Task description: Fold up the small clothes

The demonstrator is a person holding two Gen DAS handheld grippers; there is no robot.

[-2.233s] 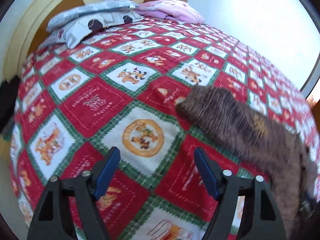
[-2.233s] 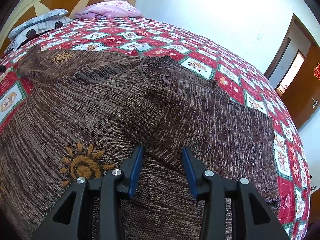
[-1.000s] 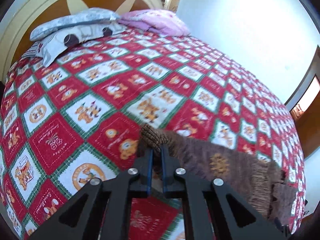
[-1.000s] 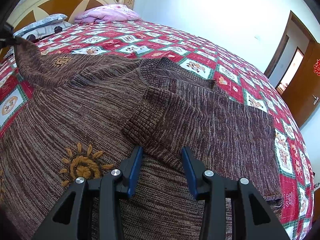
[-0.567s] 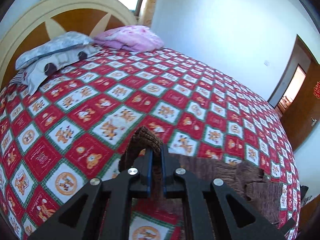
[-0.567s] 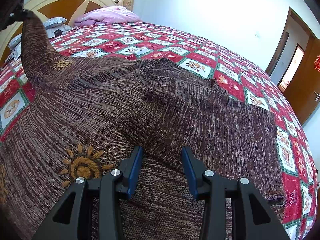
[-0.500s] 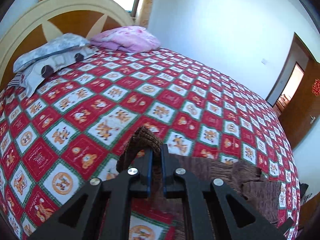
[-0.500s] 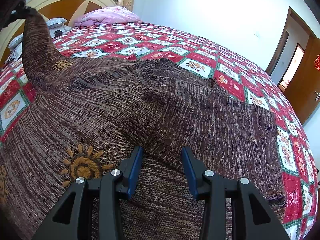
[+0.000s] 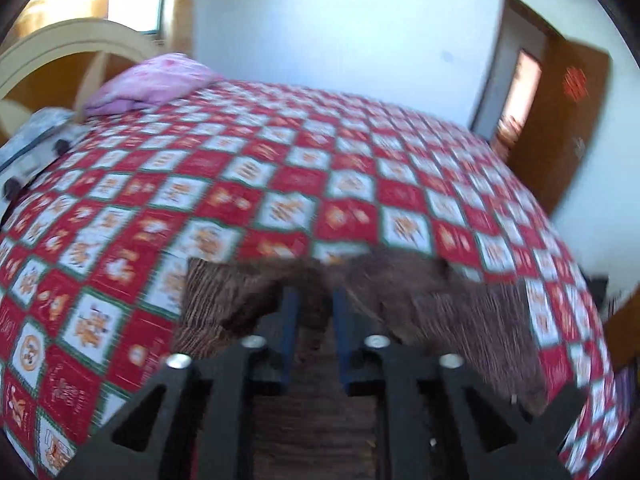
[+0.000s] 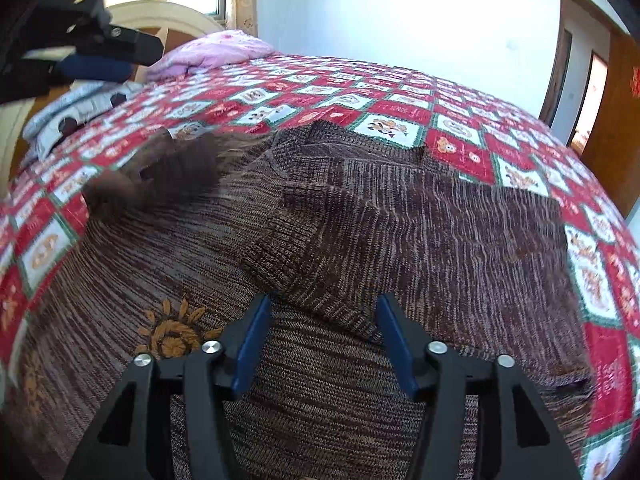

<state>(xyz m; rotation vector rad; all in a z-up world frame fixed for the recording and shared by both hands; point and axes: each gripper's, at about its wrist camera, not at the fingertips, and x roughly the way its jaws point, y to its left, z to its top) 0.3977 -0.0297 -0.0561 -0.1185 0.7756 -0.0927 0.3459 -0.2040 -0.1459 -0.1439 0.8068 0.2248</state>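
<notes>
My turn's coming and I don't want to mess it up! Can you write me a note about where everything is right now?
Left claw: has just been opening and grips nothing. It let go of one sleeve, which is blurred, dropping onto the brown sweater.
Right claw: has also just been opening, empty, over the other sleeve.
Done: that other sleeve lies folded across the sweater, on the bedspread.
Left: probably flatten the dropped sleeve, then fold the body.

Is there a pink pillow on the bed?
Yes, a pink pillow lies at the head of the bed.
</notes>
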